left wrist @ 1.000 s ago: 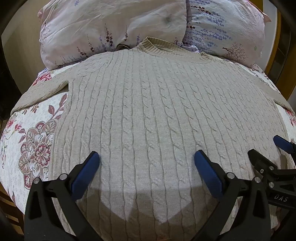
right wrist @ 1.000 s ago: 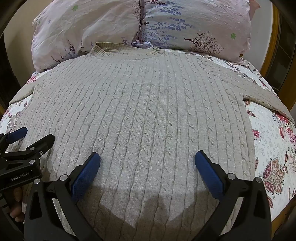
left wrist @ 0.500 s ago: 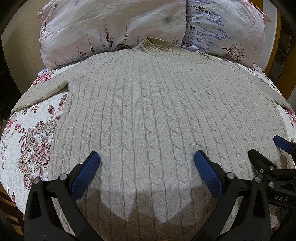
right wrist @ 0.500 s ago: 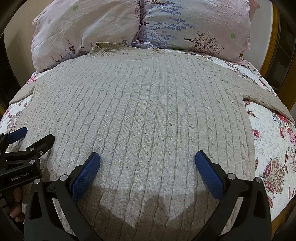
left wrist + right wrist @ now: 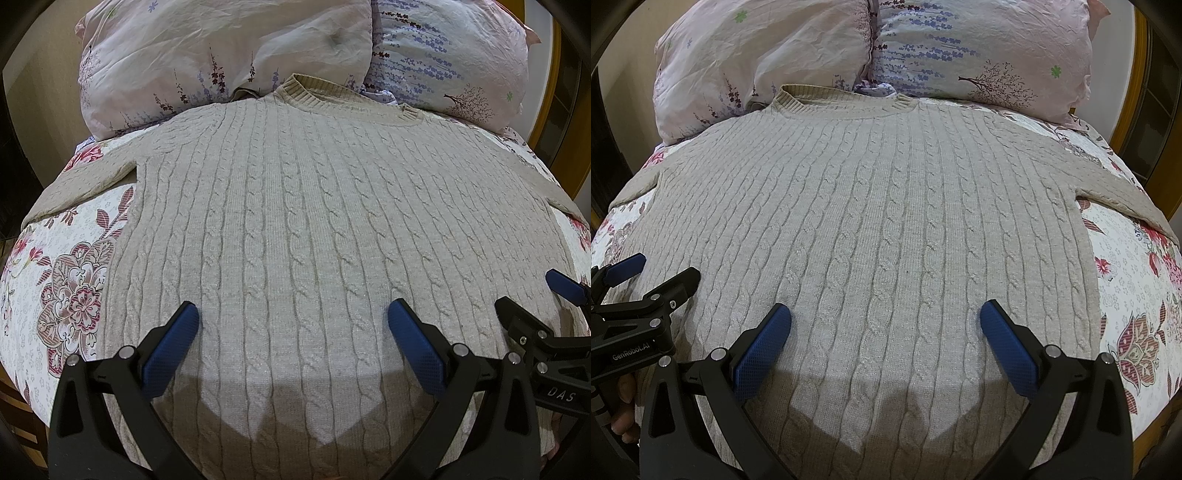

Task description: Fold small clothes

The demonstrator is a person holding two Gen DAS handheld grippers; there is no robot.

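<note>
sweater: we see a beige cable-knit sweater (image 5: 295, 229) spread flat, front up, on the bed (image 5: 70, 273). It covers most of the middle of the bed, collar toward the head edge, hem toward the foot edge under both cameras.
collar: ribbed neck (image 5: 842, 101) touches the gap where the two pillows meet.
sleeves: one sleeve (image 5: 85, 184) runs out toward the bed's left edge, the other sleeve (image 5: 1123, 195) toward the right edge. Both lie flat on the cover.
left gripper: our left gripper (image 5: 291, 332) is wide open, nothing held. It hovers above the lower left part of the sweater body, blue pads (image 5: 173, 339) well apart. We cannot tell if the tips touch the knit.
right gripper: our right gripper (image 5: 884, 332) is also spread wide and holds nothing, above the lower right part of the sweater. Contact with the knit unclear here too.
spacing: the two sit side by side near the foot edge, each showing at the rim of the other's view.
hand: fingers (image 5: 624, 406) of the left hand show at the lower left corner of the right wrist view, on the handle.
pillows: left pillow (image 5: 221, 55) and right pillow (image 5: 450, 62) sit along the head edge, floral print, touching each other.
bed cover: white with red and pink flowers, showing on both sides of the sweater.
</note>
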